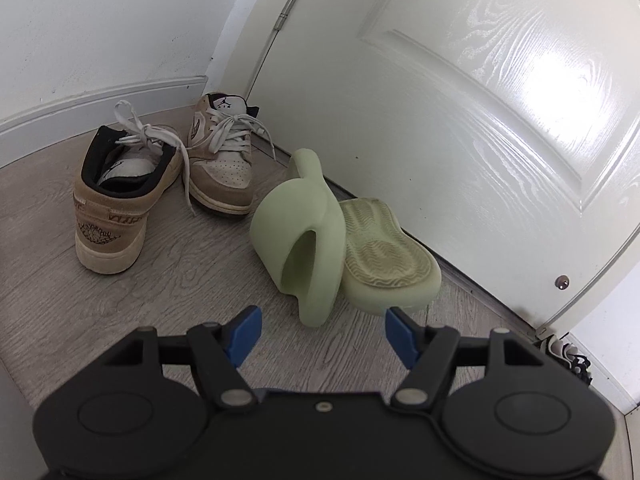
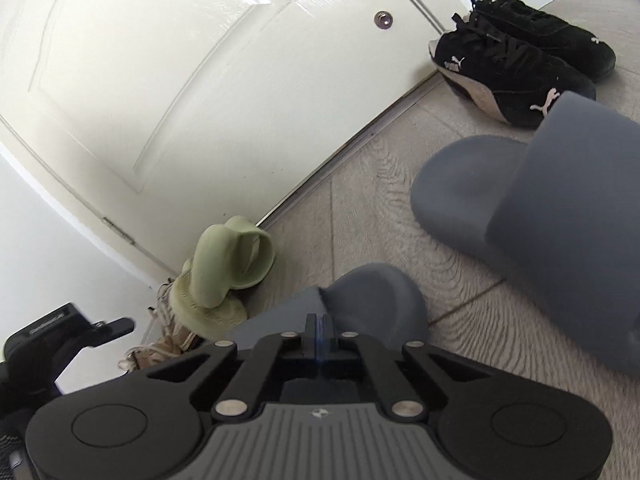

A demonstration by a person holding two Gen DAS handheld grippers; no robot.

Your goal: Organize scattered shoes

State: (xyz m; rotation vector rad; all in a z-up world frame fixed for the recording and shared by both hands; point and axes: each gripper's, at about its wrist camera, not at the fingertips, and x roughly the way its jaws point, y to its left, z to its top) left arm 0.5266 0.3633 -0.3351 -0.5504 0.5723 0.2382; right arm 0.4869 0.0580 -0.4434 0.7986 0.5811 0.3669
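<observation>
My left gripper (image 1: 323,334) stands open just short of two pale green slides. One green slide (image 1: 300,232) lies on its side; the other (image 1: 384,248) lies sole up against the door. A pair of tan sneakers (image 1: 116,200) (image 1: 222,160) stands in the corner, one facing toward me and one away. In the right wrist view my right gripper (image 2: 320,334) is shut, its tips right at a grey slide (image 2: 376,300); I see nothing between the pads. A second grey slide (image 2: 540,220) lies to the right. The green slides (image 2: 224,280) show further off.
A white door (image 1: 440,100) and its threshold run along the back. A pair of black sneakers (image 2: 520,72) sits by the door's far end. White skirting (image 1: 100,100) bounds the corner. Grey wood-look floor (image 1: 180,280) lies between the shoes.
</observation>
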